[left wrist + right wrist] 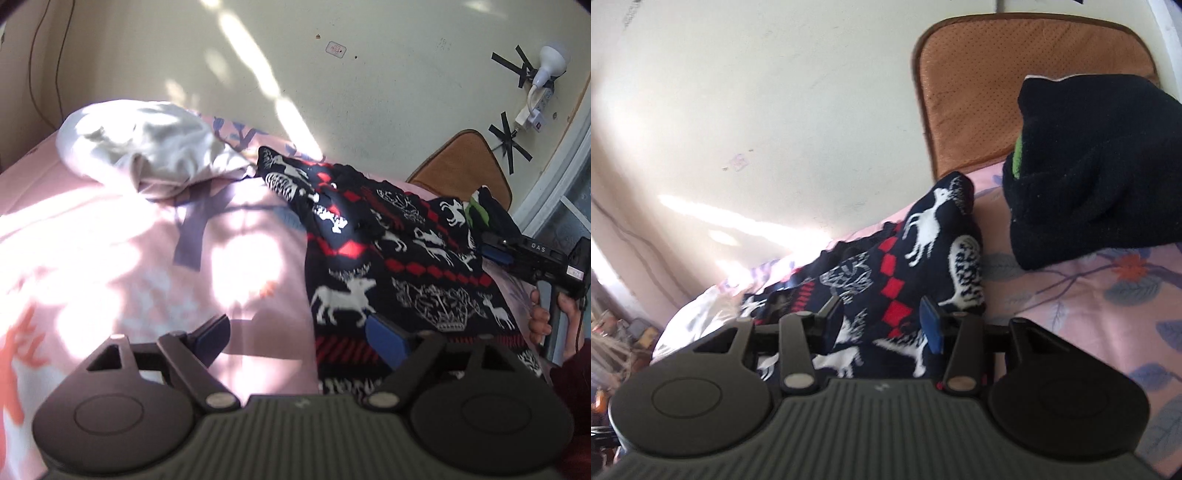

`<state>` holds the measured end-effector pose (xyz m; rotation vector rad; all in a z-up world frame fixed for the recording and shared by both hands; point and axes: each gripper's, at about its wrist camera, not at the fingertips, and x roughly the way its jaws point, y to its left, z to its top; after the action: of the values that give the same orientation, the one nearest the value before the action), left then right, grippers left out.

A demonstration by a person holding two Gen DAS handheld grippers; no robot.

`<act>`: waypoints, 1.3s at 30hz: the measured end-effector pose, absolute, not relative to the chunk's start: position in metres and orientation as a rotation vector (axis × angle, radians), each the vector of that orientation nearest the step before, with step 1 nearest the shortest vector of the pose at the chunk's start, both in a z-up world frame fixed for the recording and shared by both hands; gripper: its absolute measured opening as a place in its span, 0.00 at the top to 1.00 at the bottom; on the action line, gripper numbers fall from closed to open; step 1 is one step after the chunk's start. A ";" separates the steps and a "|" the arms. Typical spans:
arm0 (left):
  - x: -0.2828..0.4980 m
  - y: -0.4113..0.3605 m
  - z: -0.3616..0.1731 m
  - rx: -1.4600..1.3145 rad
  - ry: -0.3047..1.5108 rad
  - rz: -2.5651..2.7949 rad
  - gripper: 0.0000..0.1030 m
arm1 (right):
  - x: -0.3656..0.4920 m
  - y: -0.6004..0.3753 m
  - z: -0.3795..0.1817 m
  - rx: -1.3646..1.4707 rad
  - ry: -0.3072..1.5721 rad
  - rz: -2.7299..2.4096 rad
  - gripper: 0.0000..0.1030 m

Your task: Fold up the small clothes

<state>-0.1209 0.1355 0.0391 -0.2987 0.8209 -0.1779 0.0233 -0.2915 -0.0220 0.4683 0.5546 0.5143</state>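
Note:
A dark navy garment with white reindeer and red diamonds [399, 266] lies on the pink floral bedsheet [110, 240]. My left gripper [299, 339] is open at its near left edge, the right finger over the cloth, the left over the sheet. In the right wrist view the same garment [897, 280] lies bunched under my right gripper [882, 321], which is open with the cloth between its fingers. The right gripper also shows in the left wrist view [495, 247] at the garment's right edge.
A white cloth [147, 151] is heaped at the back left. A black item with a green patch [1097, 170] lies at the right. A brown cushion [1015, 88] leans on the wall behind. A lamp and power strip [543, 85] hang on the wall.

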 end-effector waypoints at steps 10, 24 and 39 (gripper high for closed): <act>-0.158 0.107 0.028 -0.326 0.967 -0.276 0.35 | -0.103 -0.357 -0.040 0.476 0.721 0.659 0.52; -0.192 0.104 0.024 -0.390 0.970 -0.315 0.91 | -0.143 -0.343 -0.041 0.579 0.620 0.886 0.84; 0.001 0.119 0.063 -0.587 0.793 -0.083 0.64 | 0.020 -0.342 -0.006 0.686 0.497 0.354 0.39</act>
<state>0.0014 0.1186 0.0628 -0.5869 0.7926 -0.0832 0.0203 -0.3422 -0.0060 0.6858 0.4975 0.3536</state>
